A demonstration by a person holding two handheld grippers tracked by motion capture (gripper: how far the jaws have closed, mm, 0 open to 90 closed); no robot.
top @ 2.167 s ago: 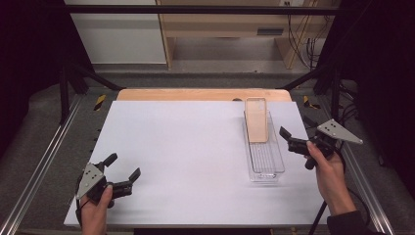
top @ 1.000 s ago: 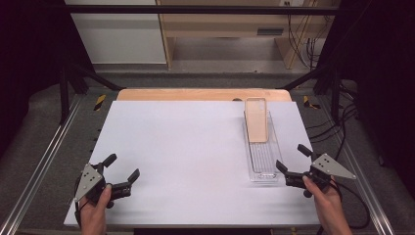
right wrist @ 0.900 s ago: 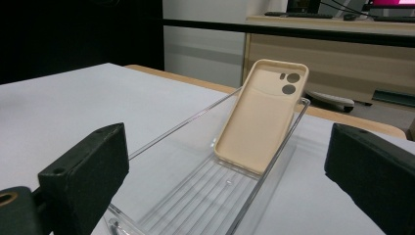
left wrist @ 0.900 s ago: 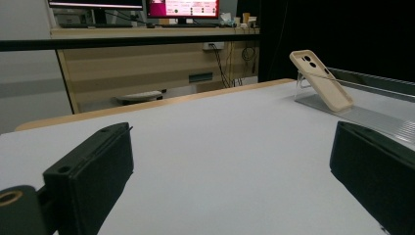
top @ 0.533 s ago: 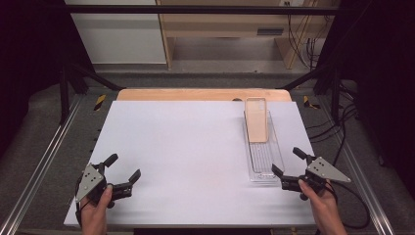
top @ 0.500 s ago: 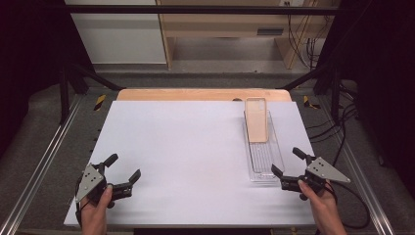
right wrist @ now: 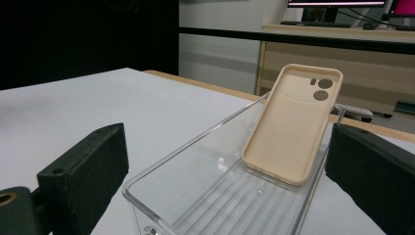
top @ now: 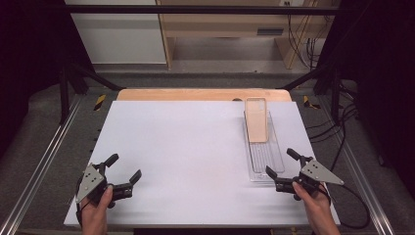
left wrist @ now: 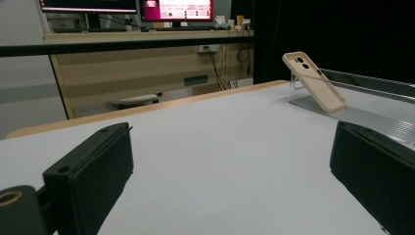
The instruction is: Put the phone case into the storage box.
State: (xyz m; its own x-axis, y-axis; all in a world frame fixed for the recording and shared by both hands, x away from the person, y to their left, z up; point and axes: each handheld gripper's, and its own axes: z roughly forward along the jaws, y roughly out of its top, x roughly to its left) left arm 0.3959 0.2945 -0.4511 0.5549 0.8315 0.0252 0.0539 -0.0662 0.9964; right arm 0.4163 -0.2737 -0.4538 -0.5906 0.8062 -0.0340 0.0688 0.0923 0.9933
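Note:
A beige phone case leans tilted inside a long clear plastic tray on the right half of the white table. My right gripper is open and sits at the tray's near end, one jaw on either side of it, empty. At the near left corner of the table my left gripper is open too, holding nothing, well away from the tray.
A wooden strip runs along the table's far edge. Metal rails flank both sides. Cables hang off to the right. Beyond the table stand a wooden desk and monitors.
My right gripper has drawn back from beside the tray's middle toward me and now sits at the tray's near end, still open. The left gripper has stayed put.

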